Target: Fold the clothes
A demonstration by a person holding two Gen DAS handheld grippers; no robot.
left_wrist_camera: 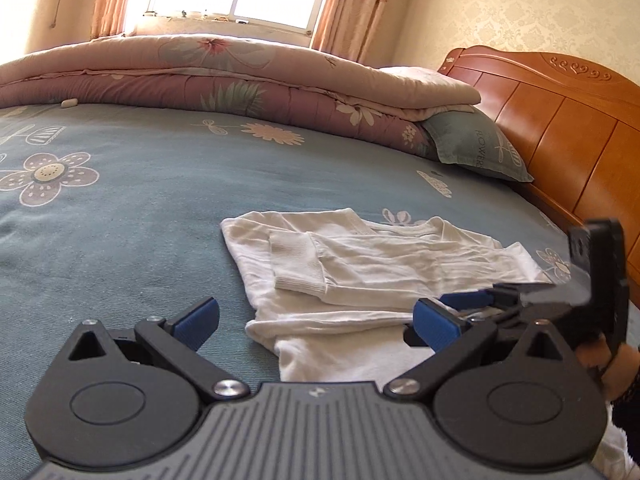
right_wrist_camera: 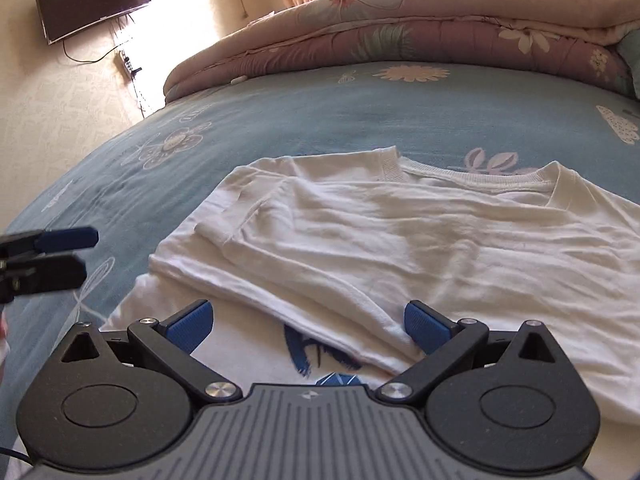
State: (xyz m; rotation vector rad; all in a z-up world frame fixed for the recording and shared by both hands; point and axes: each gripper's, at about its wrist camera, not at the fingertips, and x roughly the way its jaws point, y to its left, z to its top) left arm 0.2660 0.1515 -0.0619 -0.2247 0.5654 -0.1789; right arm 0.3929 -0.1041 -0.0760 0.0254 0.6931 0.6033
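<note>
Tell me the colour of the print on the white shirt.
Dark blue print on the white shirt, clearest in the right wrist view.

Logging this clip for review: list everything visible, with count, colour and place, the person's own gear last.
Shirt: one, white, partly folded, on the bedsheet.
Bedsheet: one, blue, floral, covering the bed.
Quilts: stacked, pink, far side of the bed.
Pillow: one, grey-green, by the headboard.
Headboard: one, orange-brown wood.
Television: one, black, wall-mounted.
Curtains: pink, at the window.
Left gripper: black, blue pads, open.
Right gripper: same, open, over the shirt.
</note>
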